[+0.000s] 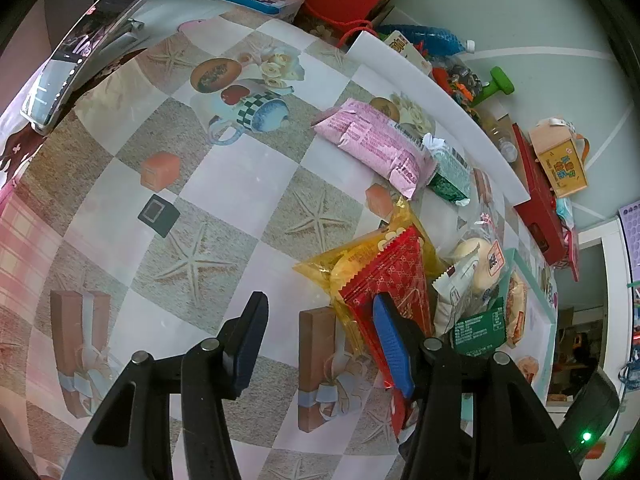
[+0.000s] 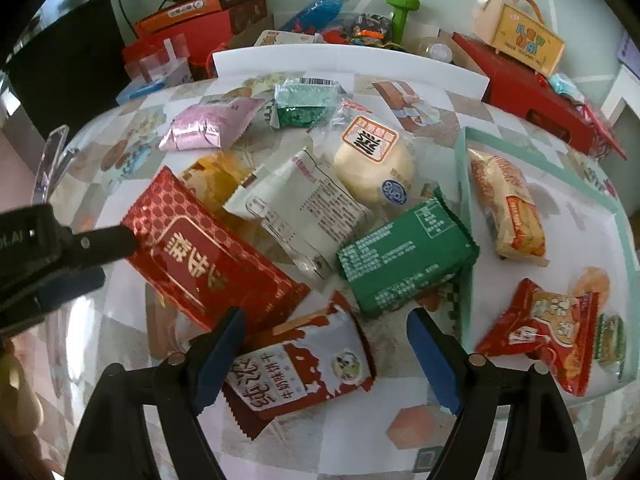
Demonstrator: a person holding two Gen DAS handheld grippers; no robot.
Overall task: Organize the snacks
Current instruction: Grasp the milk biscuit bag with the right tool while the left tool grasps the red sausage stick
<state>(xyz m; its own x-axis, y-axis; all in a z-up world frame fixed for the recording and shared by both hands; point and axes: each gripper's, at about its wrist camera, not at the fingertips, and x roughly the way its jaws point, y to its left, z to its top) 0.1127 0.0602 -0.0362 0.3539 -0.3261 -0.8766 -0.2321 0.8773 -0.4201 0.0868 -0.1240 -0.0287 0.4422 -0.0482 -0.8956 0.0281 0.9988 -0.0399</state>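
Several snack packets lie in a heap on the patterned tablecloth. My left gripper (image 1: 320, 340) is open, low over the table, its right finger resting on the long red packet (image 1: 394, 280) that lies on a yellow bag (image 1: 336, 268). The same red packet (image 2: 204, 256) shows in the right wrist view, with the left gripper (image 2: 100, 256) at its left end. My right gripper (image 2: 326, 344) is open, its fingers either side of a red-and-white milk biscuit packet (image 2: 304, 372). A green packet (image 2: 404, 252), a white packet (image 2: 300, 208) and a round bun (image 2: 374, 160) lie beyond. A mint-rimmed tray (image 2: 466, 184) at right holds two snacks.
A pink packet (image 2: 208, 124) and a teal-green packet (image 2: 308, 100) lie farther back by a white board (image 2: 348, 62). Red boxes (image 2: 532, 92), a green dumbbell (image 2: 400, 10) and a blue bottle (image 2: 316, 12) sit behind the table. A phone on a stand (image 1: 80, 52) is at far left.
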